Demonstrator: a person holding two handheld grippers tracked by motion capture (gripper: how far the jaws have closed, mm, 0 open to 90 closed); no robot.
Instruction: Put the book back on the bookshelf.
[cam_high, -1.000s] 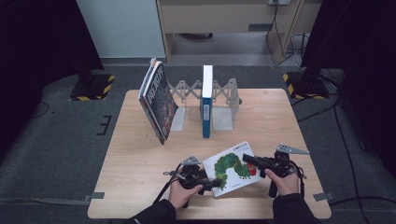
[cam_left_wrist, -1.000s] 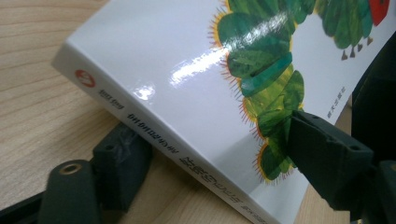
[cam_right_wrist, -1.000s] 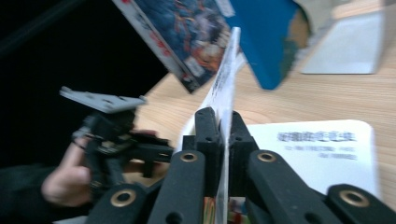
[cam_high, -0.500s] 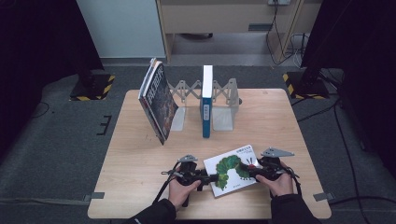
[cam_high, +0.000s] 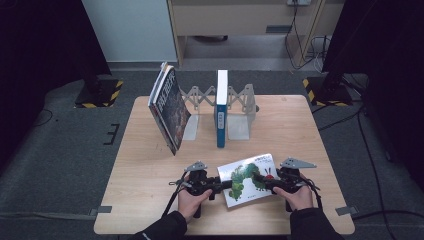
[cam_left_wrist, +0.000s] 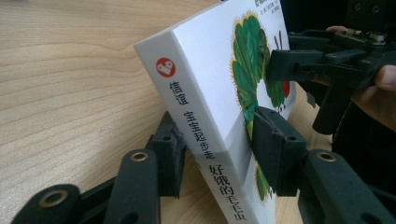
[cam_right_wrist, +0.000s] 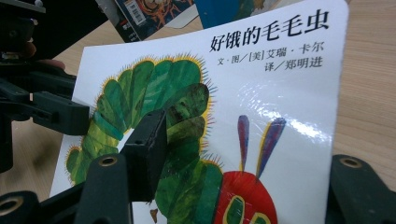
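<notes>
1. The caterpillar book (cam_high: 248, 178), white-covered with a green caterpillar, lies low in the high view, a little right of centre, near the front edge of the tabletop (cam_high: 145, 165).
2. The left hand-held gripper (cam_high: 225, 185) comes in from the book's left side. In the left gripper view its jaws stand one on each face of the book at the spine; the pad on the cover side presses on the caterpillar picture and the other sits against the back. These jaws have just been closing, with the book between them.
3. The right hand-held gripper (cam_high: 260, 181) meets the book from its right side. In the right gripper view one jaw lies on top of the cover over the caterpillar, while the other jaw stands past the book's edge. Its jaws have just been opening; whether they press on the book I cannot tell.
4. Higher in the high view, a dark book (cam_high: 170, 107) leans tilted at the left of a grey book rack (cam_high: 240, 107).
5. A blue book (cam_high: 221, 107) stands upright in that rack, at middle frame.
</notes>
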